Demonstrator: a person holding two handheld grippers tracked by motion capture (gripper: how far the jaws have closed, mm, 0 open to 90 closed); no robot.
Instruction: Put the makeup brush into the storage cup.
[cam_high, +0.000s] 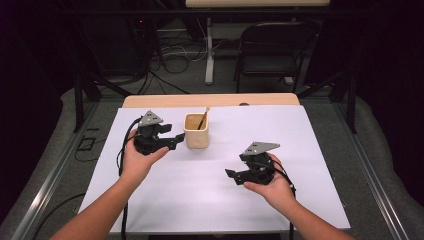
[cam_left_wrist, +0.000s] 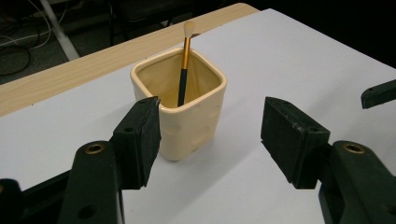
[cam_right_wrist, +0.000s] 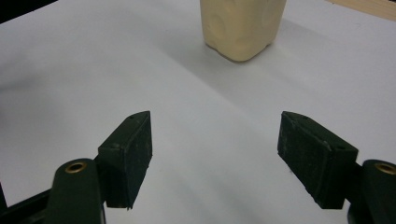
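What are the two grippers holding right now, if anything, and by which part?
Nothing. The left gripper and the right gripper both have their jaws spread wide with bare white sheet between them; the cream cup stands untouched.

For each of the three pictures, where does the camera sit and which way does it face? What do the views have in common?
High view: above the person's side, facing forward and down on the white sheet; both forearms, left gripper and right gripper show.
Left gripper view: rides on the left gripper, facing the cream cup with the brush; its open jaws show.
Right gripper view: rides on the right gripper, facing the sheet and the cup's base; its open jaws show.
Shared: the cup appears in all three.
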